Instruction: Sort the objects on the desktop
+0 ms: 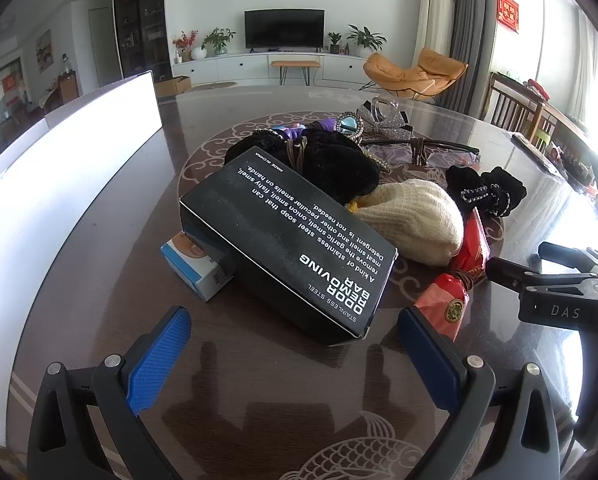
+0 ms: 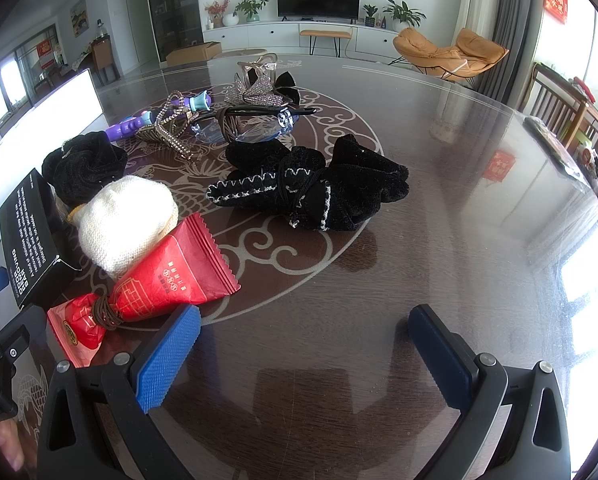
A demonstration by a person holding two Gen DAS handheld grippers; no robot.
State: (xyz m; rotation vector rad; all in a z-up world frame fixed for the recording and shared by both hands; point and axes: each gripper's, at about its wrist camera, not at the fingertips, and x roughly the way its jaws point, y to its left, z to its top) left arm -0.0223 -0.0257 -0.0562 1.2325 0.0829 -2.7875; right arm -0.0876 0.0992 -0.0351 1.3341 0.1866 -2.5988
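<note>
A black box point(image 1: 287, 240) printed "Odor Removing Bar" lies tilted on a small blue-and-white box point(image 1: 197, 268), just ahead of my left gripper point(image 1: 295, 340), which is open and holds nothing. Behind it sit a cream knitted pouch point(image 1: 415, 220), black velvet items point(image 1: 331, 160) and a red packet point(image 1: 447, 300) tied with a band. My right gripper point(image 2: 305, 344) is open over bare table, with the red packet point(image 2: 171, 276) by its left finger. A black velvet bow point(image 2: 311, 188), glasses point(image 2: 255, 124), rhinestone clips point(image 2: 255, 92) and a purple toy point(image 2: 139, 124) lie beyond.
A white bin point(image 1: 79, 152) stands along the left edge of the dark glass-topped table point(image 2: 439, 200). The other gripper point(image 1: 559, 284) shows at the right in the left wrist view. Wooden chairs point(image 2: 559, 108) stand at the table's right side.
</note>
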